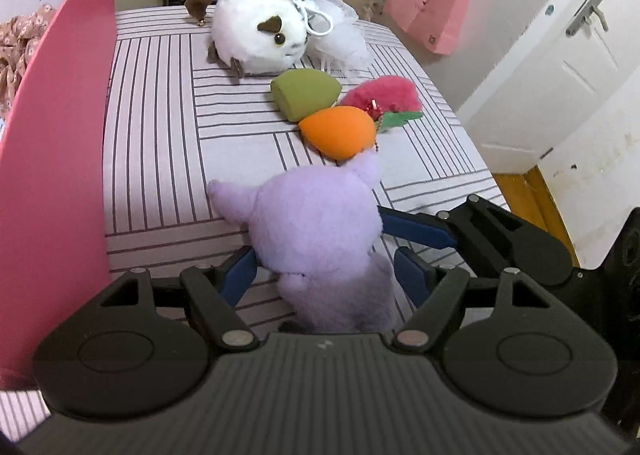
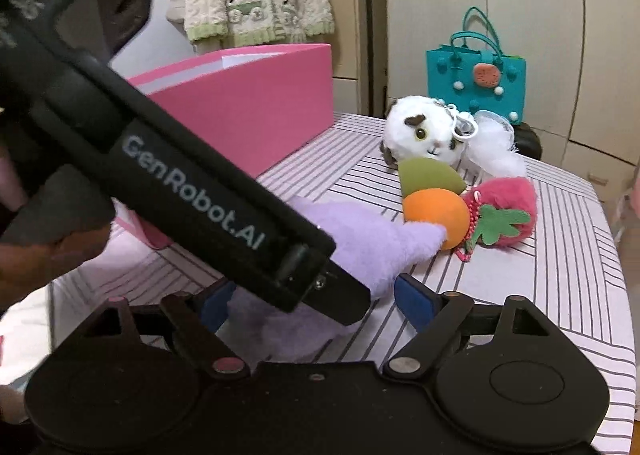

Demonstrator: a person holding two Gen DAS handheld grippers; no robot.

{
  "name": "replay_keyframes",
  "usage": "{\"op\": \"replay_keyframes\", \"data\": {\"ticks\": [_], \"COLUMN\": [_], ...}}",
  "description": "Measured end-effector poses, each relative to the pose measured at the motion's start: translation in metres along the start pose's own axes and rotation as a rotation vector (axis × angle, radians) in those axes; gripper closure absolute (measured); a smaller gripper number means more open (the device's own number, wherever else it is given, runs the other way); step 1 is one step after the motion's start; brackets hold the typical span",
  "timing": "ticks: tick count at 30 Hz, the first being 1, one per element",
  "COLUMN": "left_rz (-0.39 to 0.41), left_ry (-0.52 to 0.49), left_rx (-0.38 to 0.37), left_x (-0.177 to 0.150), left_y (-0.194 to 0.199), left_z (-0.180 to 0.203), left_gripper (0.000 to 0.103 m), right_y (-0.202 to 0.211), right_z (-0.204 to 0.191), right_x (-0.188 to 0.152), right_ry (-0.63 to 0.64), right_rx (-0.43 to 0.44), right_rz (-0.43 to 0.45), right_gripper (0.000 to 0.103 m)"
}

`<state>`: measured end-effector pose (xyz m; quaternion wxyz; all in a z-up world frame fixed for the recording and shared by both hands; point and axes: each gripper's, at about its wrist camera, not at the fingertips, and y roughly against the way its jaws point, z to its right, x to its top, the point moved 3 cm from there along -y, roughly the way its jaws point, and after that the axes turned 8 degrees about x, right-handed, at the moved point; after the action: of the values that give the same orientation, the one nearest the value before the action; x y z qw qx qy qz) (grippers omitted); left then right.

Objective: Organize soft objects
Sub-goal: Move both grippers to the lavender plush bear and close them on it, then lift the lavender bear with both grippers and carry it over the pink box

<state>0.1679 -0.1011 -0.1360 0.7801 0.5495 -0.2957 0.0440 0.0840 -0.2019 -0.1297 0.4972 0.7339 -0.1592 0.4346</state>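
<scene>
A purple plush toy (image 1: 316, 231) lies on the striped table (image 1: 160, 115). My left gripper (image 1: 324, 275) is open, its blue fingers on either side of the plush. My right gripper (image 2: 312, 303) is open too, around the same purple plush (image 2: 360, 239), and shows in the left wrist view (image 1: 416, 231) touching the plush's right side. The left gripper's body (image 2: 192, 191) crosses the right wrist view. Beyond lie an orange sponge (image 1: 340, 131), a green sponge (image 1: 304, 93), a pink strawberry plush (image 1: 384, 95) and a white owl plush (image 1: 256, 31).
A pink box (image 1: 60, 135) stands at the table's left, patterned cloth inside it. A teal felt bag (image 2: 476, 79) sits on a black case behind the table. A pink paper bag (image 1: 432, 11) hangs on the wall. The table's right edge drops off near a white door.
</scene>
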Motion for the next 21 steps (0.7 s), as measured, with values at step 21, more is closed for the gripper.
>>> {"op": "replay_keyframes", "data": {"ticks": [21], "left_rz": [0.113], "left_ry": [-0.039], "left_rx": [0.031], "left_x": [-0.011], "left_y": [0.018], "left_z": [0.007], "left_gripper": [0.05], "right_y": [0.009], "right_z": [-0.007], "right_x": [0.001], "right_ry": [-0.02], "right_rx": [-0.012], "right_rz": [0.042], "right_gripper": [0.023]}}
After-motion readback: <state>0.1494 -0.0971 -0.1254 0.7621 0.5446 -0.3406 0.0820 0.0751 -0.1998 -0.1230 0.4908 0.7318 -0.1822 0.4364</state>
